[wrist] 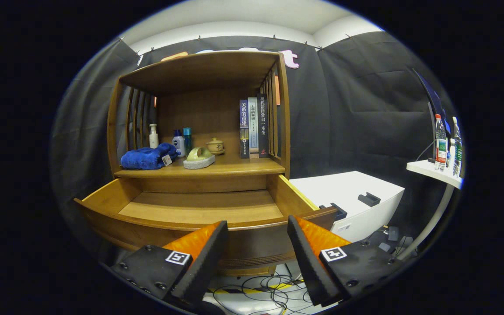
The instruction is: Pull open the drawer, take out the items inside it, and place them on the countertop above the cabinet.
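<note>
The wooden drawer [199, 209] stands pulled out toward me, and its inside floor shows bare wood. On the countertop [234, 168] above it lie a folded blue towel [147, 158] and a green-handled scrub brush [199, 158], with a white bottle [153, 136], two small bottles [182, 141] and a lidded clay cup [215, 145] behind them. My gripper [257, 227] is open, just in front of the drawer's front panel, its orange and black fingers [208, 245] holding nothing.
Three upright books [253, 127] lean against the cabinet's slatted right side. A white box [352, 197] with black clips stands right of the drawer. Farther right a small white shelf [431, 168] carries water bottles. Cables lie on the floor below the fingers.
</note>
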`<control>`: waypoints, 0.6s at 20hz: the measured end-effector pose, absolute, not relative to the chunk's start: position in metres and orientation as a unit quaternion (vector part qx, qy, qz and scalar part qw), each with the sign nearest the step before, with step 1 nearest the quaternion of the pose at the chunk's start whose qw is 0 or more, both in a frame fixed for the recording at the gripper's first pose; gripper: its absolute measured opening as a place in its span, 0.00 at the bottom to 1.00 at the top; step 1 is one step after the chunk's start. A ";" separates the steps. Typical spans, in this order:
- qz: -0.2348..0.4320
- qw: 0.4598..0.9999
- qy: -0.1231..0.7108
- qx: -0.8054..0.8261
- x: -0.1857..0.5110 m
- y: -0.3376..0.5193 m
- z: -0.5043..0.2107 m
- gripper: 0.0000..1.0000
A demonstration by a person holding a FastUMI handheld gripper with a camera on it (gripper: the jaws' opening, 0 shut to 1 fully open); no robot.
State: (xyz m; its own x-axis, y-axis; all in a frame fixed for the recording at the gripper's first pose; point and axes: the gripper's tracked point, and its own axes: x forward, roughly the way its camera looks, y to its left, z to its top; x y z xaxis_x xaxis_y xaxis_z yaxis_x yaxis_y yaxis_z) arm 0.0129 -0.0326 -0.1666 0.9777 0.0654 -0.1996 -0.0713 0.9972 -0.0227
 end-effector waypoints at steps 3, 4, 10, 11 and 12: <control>0.030 0.994 0.101 -0.011 0.017 -0.032 -0.166 0.93; 0.030 0.994 0.101 -0.011 0.021 -0.031 -0.165 0.93; 0.029 0.994 0.103 -0.008 0.035 -0.028 -0.164 0.93; 0.027 0.994 0.103 -0.004 0.037 -0.027 -0.164 0.93; 0.026 0.994 0.103 0.000 0.041 -0.026 -0.164 0.93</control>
State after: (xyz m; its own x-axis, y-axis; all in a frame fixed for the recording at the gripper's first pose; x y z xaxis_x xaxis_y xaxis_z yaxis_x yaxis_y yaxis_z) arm 0.0408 -0.0260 -0.1640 0.9773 0.0510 -0.2056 -0.0510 0.9987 0.0052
